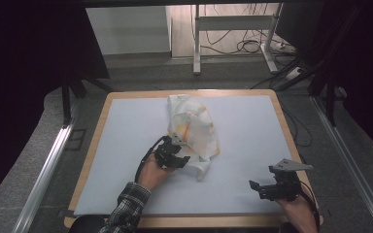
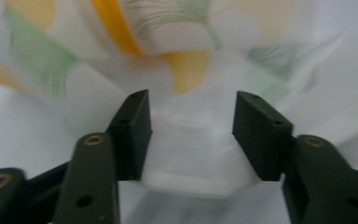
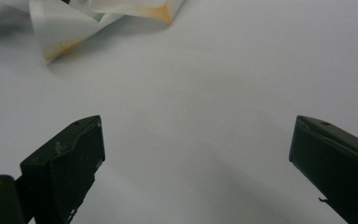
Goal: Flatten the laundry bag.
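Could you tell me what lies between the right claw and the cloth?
Nothing: bare white mat separates the right claw from the cloth, seen in the right gripper view.

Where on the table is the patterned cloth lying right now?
In the high view the patterned cloth lies crumpled at the middle of the table, toward its far edge, its near corner at the left gripper.
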Tool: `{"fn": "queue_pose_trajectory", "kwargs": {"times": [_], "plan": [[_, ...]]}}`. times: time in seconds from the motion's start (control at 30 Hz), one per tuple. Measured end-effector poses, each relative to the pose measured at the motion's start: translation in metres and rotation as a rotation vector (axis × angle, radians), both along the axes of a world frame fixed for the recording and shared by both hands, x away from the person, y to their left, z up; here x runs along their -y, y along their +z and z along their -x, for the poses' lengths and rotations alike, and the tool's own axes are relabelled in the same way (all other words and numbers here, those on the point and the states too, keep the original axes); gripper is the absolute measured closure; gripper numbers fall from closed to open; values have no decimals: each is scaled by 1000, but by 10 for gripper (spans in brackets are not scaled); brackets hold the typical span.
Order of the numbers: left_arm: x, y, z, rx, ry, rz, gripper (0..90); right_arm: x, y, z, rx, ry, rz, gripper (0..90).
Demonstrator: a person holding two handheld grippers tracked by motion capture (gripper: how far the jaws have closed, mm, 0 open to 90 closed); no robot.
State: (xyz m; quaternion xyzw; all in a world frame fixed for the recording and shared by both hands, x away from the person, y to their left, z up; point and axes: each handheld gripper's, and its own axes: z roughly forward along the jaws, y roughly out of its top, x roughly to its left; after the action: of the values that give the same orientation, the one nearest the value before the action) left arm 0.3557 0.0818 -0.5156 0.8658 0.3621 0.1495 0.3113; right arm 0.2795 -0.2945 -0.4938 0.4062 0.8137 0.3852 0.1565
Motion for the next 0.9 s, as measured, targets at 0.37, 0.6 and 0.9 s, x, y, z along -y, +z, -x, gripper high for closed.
{"fn": "queue_pose_trajectory", "kwargs": {"times": [0.37,0.6,0.9], "plan": [[-39,-5,15,-15,42,57,383,-14,-2,-1,-14,37,19,34],[-68,15,42,16,46,122,341,-12,-2,-1,-21,33,15,34],[-68,27,68,89,-6,124,241,-13,-4,-1,-30,39,29,34]]}}
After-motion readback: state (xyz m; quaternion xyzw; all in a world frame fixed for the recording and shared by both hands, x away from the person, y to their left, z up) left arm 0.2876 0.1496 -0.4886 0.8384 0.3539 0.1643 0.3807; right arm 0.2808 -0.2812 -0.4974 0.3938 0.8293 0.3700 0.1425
